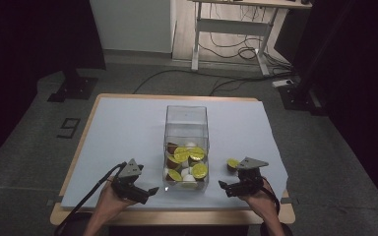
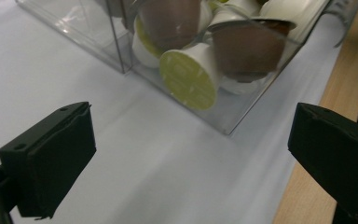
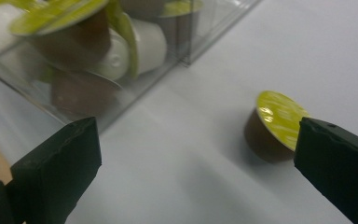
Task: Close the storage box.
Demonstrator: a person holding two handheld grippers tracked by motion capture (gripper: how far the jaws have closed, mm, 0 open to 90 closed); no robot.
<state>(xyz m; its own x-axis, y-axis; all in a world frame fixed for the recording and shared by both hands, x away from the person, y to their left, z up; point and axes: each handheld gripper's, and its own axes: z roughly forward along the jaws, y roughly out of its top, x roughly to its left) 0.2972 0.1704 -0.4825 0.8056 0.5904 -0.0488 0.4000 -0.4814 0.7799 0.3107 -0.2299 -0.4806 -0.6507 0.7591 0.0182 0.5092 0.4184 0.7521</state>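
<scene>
Right gripper (image 3: 196, 163) fingers wide, empty, brown capsule (image 3: 274, 125) seemingly just beside one, left gripper (image 2: 191, 163) likewise wide

The white sheet (image 1: 128, 132) is lying flat beneath the left gripper (image 1: 149, 191) and the right gripper (image 1: 225, 188), covering the wooden table (image 1: 177, 216). Far ahead of both, a desk frame (image 1: 231, 28) is standing, with cables (image 1: 187, 73) trailing over the floor. A "9" marking (image 1: 68, 128) is sitting out beyond the left gripper.

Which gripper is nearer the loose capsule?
Right. The right gripper sits just below the loose capsule; the left gripper is across the box.
</scene>
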